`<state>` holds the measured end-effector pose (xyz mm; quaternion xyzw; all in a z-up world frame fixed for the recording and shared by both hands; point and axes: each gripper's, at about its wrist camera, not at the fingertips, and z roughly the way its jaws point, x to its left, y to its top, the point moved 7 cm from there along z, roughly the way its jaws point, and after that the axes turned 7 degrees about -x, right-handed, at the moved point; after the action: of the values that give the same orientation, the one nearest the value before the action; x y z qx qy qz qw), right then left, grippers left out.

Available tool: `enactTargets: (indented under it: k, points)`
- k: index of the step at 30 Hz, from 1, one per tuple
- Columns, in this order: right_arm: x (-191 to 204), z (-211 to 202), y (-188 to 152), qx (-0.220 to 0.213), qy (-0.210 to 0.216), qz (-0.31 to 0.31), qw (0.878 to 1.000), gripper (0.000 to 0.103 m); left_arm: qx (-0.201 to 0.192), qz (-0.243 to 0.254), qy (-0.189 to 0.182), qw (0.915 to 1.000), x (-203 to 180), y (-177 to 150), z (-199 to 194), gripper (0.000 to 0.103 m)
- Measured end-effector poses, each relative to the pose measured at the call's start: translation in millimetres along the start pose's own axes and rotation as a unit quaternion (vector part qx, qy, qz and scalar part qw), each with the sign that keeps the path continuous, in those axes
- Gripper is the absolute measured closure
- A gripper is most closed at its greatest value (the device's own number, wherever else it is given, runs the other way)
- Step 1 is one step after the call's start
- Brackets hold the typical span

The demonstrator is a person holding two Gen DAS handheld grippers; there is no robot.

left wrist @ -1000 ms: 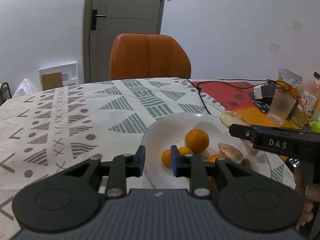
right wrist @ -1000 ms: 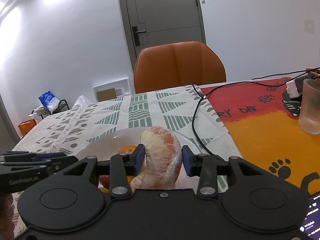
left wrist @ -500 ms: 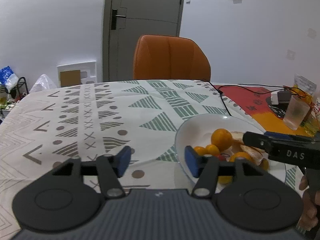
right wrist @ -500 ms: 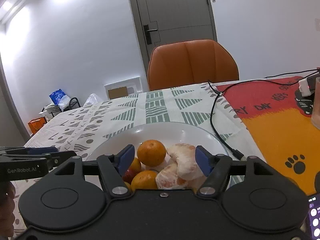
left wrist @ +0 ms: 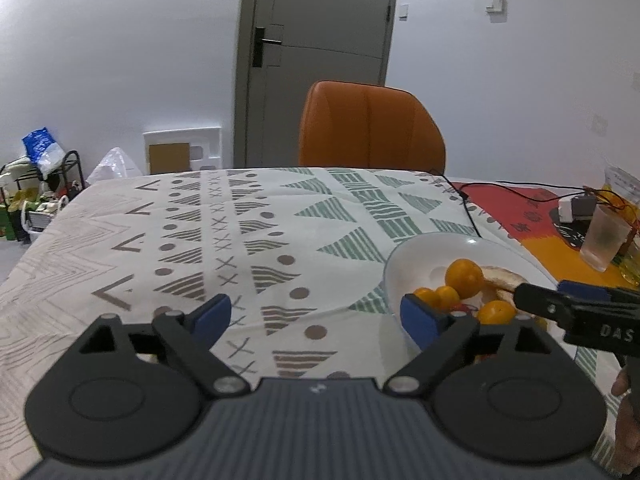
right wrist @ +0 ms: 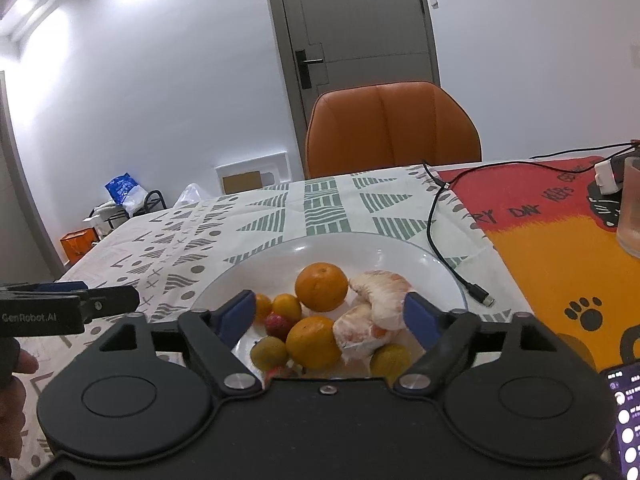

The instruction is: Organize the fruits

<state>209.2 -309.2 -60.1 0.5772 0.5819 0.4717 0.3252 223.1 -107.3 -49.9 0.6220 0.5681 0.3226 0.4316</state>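
A white plate [right wrist: 256, 264] on the patterned tablecloth holds a large orange [right wrist: 321, 286], a second orange [right wrist: 312, 342], small kumquats [right wrist: 286, 307], peeled pomelo segments [right wrist: 380, 296] and small green and red fruits. My right gripper [right wrist: 331, 316] is open and empty, just above the near side of the plate. My left gripper [left wrist: 316, 316] is open and empty over the cloth, its right finger at the plate's left rim [left wrist: 390, 276]. The right gripper's side [left wrist: 576, 312] shows in the left wrist view.
An orange chair [right wrist: 392, 128] stands behind the table. A black cable [right wrist: 434, 232] runs past the plate's right side. A frosted cup [right wrist: 630, 208] and a charger sit on the red and orange mat [right wrist: 552, 240]. A phone [right wrist: 626, 408] lies at the near right.
My right gripper opened and let the pomelo segment go onto the plate, then drew back. My left gripper opened wide and moved left, off the plate.
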Motion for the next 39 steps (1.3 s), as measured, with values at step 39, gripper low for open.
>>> enactTargets:
  k: [39]
  points:
    - [45.1, -78.0, -8.0, -0.019, 0.044, -0.014, 0.999, 0.000, -0.033, -0.021, 0.072, 0.9966, 41.3, -8.8, -119.0, 0.002]
